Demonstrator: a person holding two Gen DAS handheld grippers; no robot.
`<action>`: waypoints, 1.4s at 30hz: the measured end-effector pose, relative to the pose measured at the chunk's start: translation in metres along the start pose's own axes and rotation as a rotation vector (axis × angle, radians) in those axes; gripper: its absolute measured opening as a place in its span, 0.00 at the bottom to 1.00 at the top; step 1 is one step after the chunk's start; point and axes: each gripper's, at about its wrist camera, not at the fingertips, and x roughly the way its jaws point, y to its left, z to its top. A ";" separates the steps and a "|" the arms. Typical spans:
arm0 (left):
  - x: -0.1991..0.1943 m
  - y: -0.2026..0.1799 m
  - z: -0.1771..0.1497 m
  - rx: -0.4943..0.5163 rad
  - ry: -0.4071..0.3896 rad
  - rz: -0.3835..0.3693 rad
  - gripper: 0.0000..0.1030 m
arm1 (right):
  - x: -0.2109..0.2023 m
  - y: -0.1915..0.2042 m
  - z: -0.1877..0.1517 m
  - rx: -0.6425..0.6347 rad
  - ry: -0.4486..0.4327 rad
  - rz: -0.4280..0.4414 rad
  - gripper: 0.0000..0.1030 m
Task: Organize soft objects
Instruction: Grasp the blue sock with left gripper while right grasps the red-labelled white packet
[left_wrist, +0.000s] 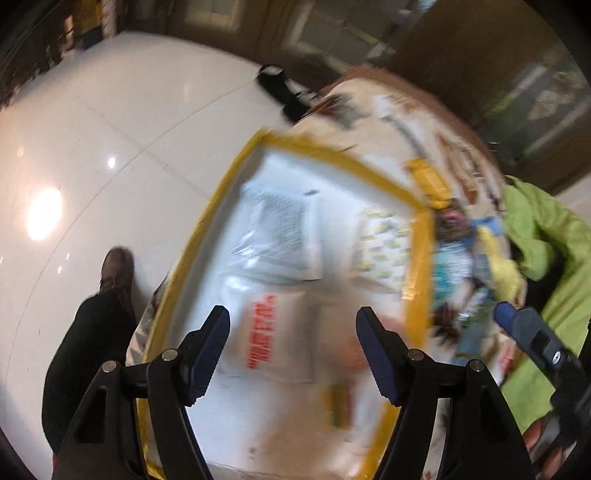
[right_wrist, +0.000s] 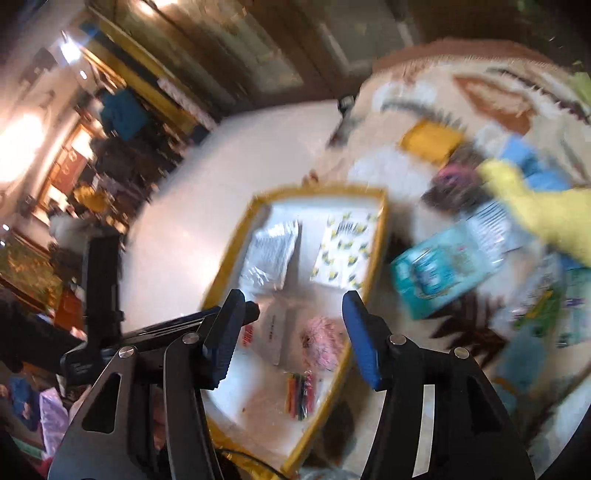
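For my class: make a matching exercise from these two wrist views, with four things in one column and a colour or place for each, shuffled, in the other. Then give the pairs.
Things:
1. storage box rim
2. fluffy pompom
3. glove
4. teal packet

Descriptions:
A. lying on the rug, outside the box
B. pink, inside the box
C. yellow edging
D. pale yellow, at the right edge

Pairs: 1-C, 2-B, 3-D, 4-A

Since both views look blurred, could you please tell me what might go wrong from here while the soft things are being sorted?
1. Both pictures are smeared, so aim may be poor: the open left tool and open right tool hang close together over the yellow-edged box and could knock each other.
2. The pile beside the box is tangled; a grab could drag out several things at once.
3. A shoe stands close to the box, which could be kicked.
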 end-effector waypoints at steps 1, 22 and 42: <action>-0.005 -0.007 0.000 0.014 -0.007 -0.015 0.73 | -0.024 -0.008 0.000 0.009 -0.043 -0.008 0.54; 0.062 -0.181 -0.056 0.387 0.163 -0.060 0.75 | -0.164 -0.171 -0.095 0.435 -0.179 -0.313 0.54; 0.071 -0.206 -0.070 0.475 0.090 0.039 0.75 | -0.163 -0.157 -0.096 0.407 -0.219 -0.407 0.54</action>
